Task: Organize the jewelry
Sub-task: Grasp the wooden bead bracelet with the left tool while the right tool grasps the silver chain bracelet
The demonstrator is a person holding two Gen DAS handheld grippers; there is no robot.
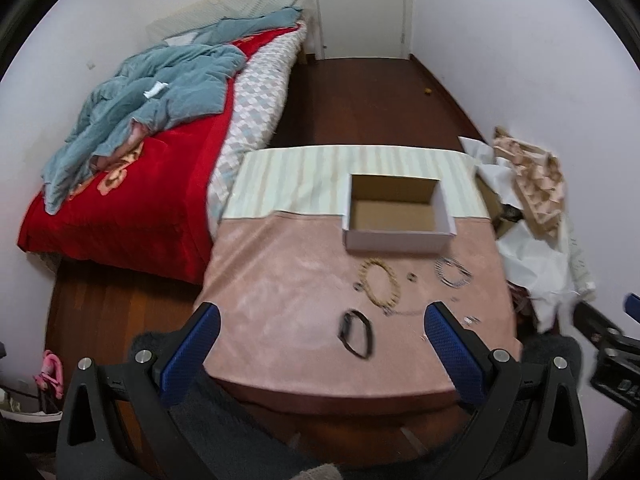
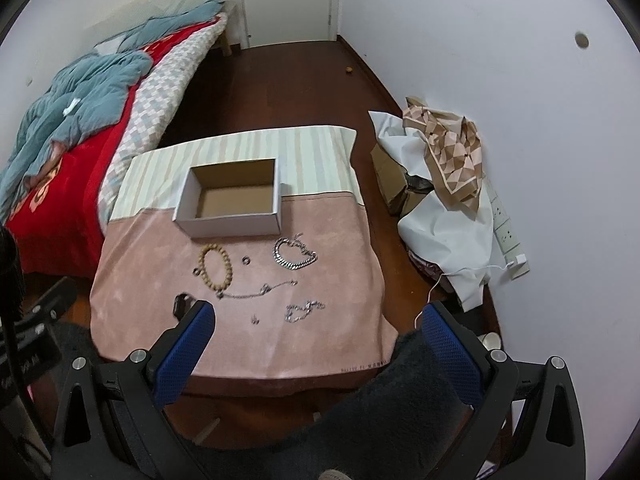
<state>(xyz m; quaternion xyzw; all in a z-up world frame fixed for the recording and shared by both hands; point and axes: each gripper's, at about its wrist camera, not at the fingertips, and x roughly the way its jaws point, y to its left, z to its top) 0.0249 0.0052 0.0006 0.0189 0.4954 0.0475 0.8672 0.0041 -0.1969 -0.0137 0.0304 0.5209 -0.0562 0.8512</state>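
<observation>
Table [image 2: 132, 264] draped in soft pink suede-like cloth, striped at far end. Open cardboard box [image 2: 230, 222] empty, white outside, brown inside. Both claws, left claw [image 1: 322, 326] and right claw [image 2: 318, 328], spread wide, gripping nothing. Jewelry loose before box: wooden bead bracelet [image 2: 216, 266], heavy silver chain [image 2: 294, 256], thin necklace [image 2: 260, 291]. Best pinched low, from above, chains bunched first.

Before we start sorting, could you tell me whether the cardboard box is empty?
Empty: the cardboard box shows only bare brown floor in both views; the jewelry lies outside on the pink cloth.
</observation>
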